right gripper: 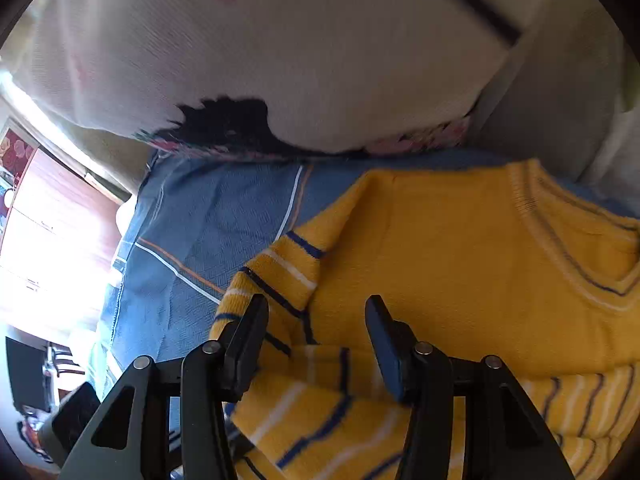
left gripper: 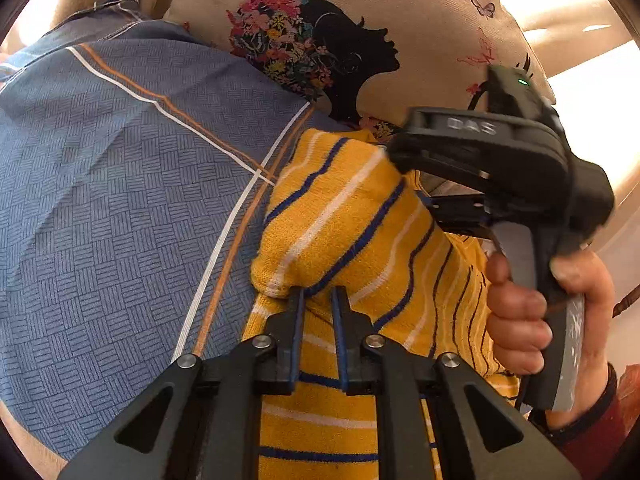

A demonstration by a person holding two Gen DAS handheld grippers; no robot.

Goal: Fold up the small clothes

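A small yellow knit sweater (left gripper: 344, 216) with blue and white stripes lies on a blue patterned cloth (left gripper: 120, 200). My left gripper (left gripper: 318, 292) is shut on a striped fold of the sweater, which bunches up in front of the fingertips. The right gripper's body (left gripper: 500, 168) shows in the left wrist view, held in a hand over the sweater. In the right wrist view my right gripper (right gripper: 316, 308) is open just above the sweater (right gripper: 460, 260), over a folded striped sleeve; the plain yellow body and V-neck collar (right gripper: 580, 264) lie beyond.
A beige cushion (left gripper: 420, 20) printed with a black head silhouette and flowers leans behind the cloth; it also shows in the right wrist view (right gripper: 280, 40). The blue cloth (right gripper: 192, 240) ends at the left, with bright wooden furniture (right gripper: 60, 220) beyond.
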